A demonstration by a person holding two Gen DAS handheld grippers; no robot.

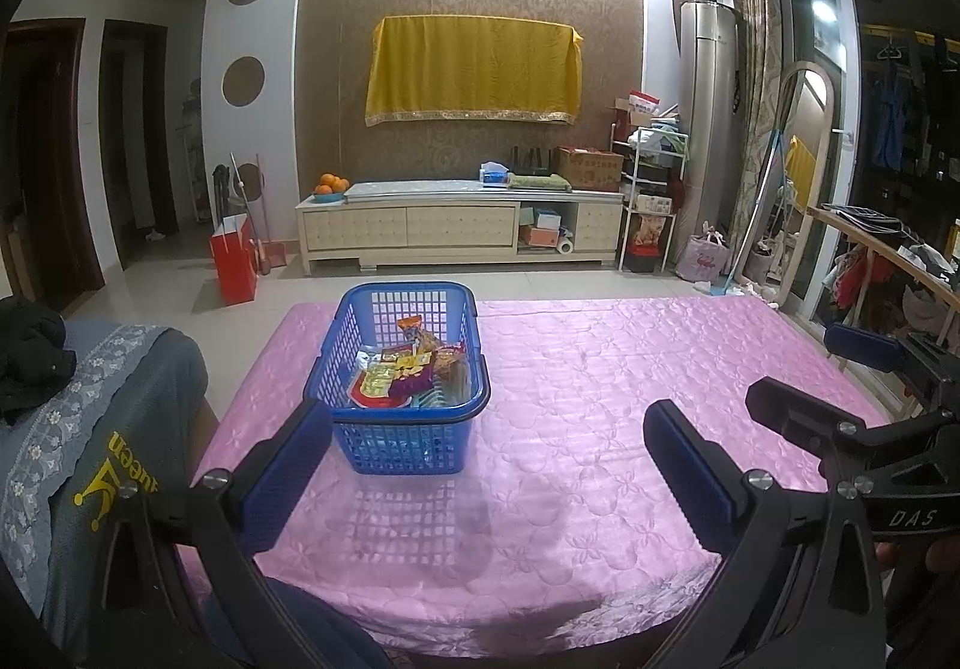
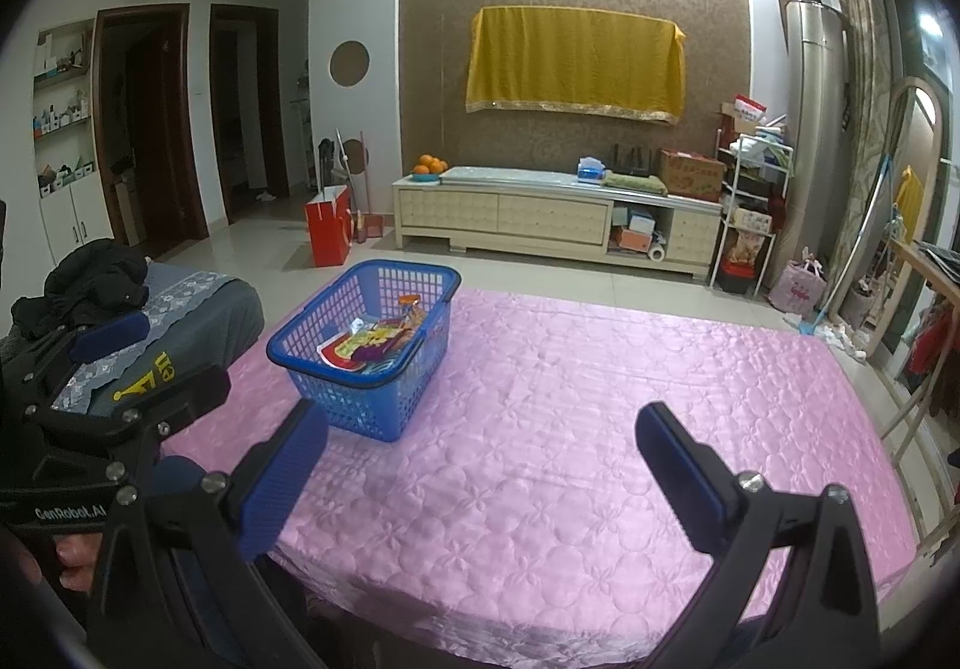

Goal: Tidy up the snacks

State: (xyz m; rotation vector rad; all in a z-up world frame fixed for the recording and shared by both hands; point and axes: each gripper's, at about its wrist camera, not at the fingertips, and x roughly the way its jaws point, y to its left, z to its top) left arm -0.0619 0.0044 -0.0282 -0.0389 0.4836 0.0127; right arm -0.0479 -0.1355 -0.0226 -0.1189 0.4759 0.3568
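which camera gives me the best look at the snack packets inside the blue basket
The left wrist view: it looks straight down into the basket, showing the snack packets spread out. The right wrist view sees them obliquely, partly behind the basket wall.

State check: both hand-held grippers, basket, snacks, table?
left hand-held gripper: open, empty, above the table
right hand-held gripper: open, empty, above the table
basket: upright on the table
snacks: piled inside the basket
table: covered by a pink cloth

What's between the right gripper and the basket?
Only bare pink tablecloth, clearest in the right wrist view: right gripper open, blue basket ahead-left.
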